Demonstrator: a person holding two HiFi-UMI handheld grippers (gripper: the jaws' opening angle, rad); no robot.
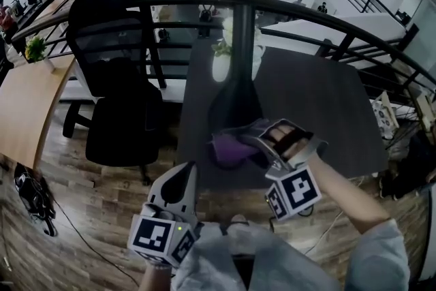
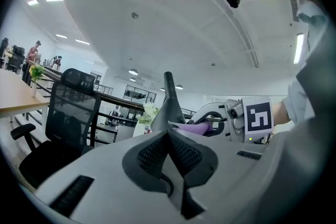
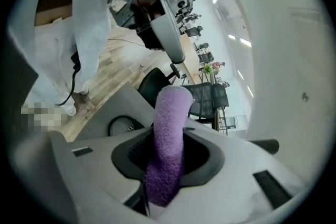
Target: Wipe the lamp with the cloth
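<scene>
Right gripper view: right gripper (image 3: 169, 136) is clamped on the purple cloth (image 3: 170, 113). The cloth stands out of the jaws as a fuzzy roll, its free end reaching past the tips.

Head view: the cloth is bunched just ahead of the right gripper, over the dark table (image 1: 320, 99) and up against the flared foot of the black lamp (image 1: 235, 102). Actual contact between cloth and lamp cannot be confirmed. The lamp post rises directly beyond this gripper's tips. A white vase (image 1: 221, 68) with flowers sits behind the lamp, farther from the gripper.

Left gripper view: left gripper (image 2: 169, 135) has its jaws pressed together with nothing between them. It is held off the near table edge, left of the right gripper and closer to the person, tips pointing toward the lamp. A black mesh office chair (image 1: 119, 112) is off to its left.
</scene>
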